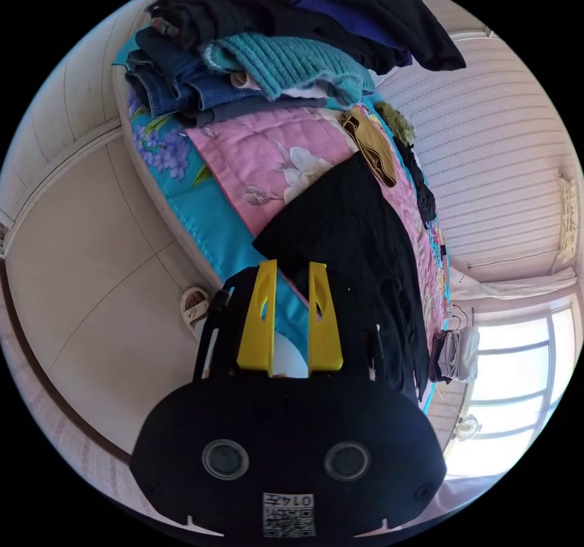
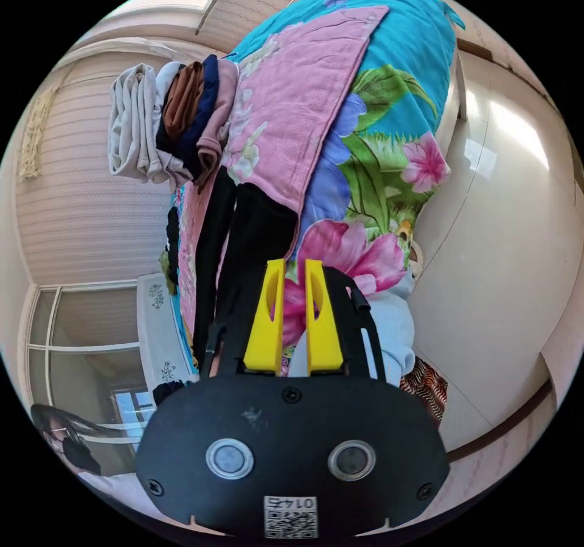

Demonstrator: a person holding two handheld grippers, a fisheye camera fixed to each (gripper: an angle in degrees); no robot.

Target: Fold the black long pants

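A small white sticker (image 1: 289, 514) sits at the lower edge of the black plastic housing of the left gripper (image 1: 291, 265). It carries a square black-and-white code pattern and, above it, a short row of printed characters. These appear reversed, so they cannot be read with certainty. A same kind of white sticker (image 2: 291, 516) stands at the lower edge of the housing of the right gripper (image 2: 295, 262), also with reversed characters.
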